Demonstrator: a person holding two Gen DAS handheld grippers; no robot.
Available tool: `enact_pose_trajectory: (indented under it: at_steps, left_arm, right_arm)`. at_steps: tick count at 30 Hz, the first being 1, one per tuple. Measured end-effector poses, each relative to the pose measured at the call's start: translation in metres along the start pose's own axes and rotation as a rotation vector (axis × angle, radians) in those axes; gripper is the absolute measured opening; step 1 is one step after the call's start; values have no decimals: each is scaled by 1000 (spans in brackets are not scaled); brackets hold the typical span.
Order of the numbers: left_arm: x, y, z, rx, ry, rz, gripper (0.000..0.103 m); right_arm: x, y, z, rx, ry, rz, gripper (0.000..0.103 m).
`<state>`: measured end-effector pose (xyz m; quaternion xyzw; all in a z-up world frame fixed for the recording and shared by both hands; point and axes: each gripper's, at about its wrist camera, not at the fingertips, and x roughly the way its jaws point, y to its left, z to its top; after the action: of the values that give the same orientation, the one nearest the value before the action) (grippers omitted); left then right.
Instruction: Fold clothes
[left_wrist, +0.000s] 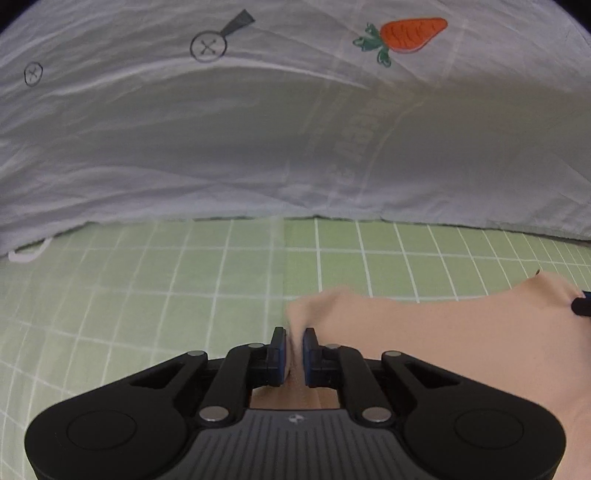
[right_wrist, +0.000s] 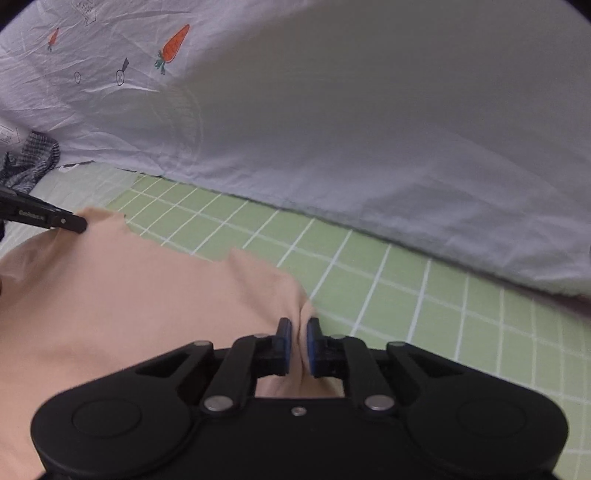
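A pale green cloth surface with a white grid (left_wrist: 147, 295) is being overlapped along its far edge by a rumpled white sheet printed with orange carrots (left_wrist: 221, 147) (dim, soft light), and a dark checked fabric bundle (right_wrist: 33, 158) is being glimpsed at the left.

We can make out only faint, mirrored lettering showing through the white carrot-print sheet (left_wrist: 354, 147), too washed out to read, and a small white brand mark on the left hand-held gripper (right_wrist: 79, 223) in the right wrist view, too blurred to spell out.
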<state>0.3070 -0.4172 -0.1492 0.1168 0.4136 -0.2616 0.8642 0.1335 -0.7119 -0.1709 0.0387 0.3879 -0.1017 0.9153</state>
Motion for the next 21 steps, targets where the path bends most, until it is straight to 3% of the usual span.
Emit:
enact_pose_trajectory:
  at_steps: [2,3,4,5,7,9,10,11,17,21]
  left_arm:
    - [1,-3,5,-22,-19,19,13]
    - [1,-4,8,-33,-28,28,21]
    - [1,-5,11,-44,-37,38,22]
    - [2,-6,13,-55,-47,47,26]
    - [-11,-7,12,-56,-64,64,44]
    - [-33,-5,-1,-44,-83,77,70]
    - [-45,-7,-10,-41,-80,91,72]
    - [-56,-8,-21,-37,-70,99,72]
    - [-121,-20,-107,-2,65,98,72]
    - [-157,-14,-165,-44,147,105,72]
  right_arm:
    - [1,-4,8,-5,-51,-71,11]
    - [5,-9,11,29,-64,-98,13]
    - [10,-12,15,64,-38,-137,22]
    - [15,-15,18,97,-14,-177,42]
    - [4,-9,16,119,-23,-245,52]
    - [-15,-1,7,154,-49,-257,65]
    - [-26,4,0,179,-56,-253,75]
    - [-38,10,-12,199,-57,-257,79]
    - [-111,61,-98,314,8,-313,76]
    - [-149,80,-158,398,82,-307,75]
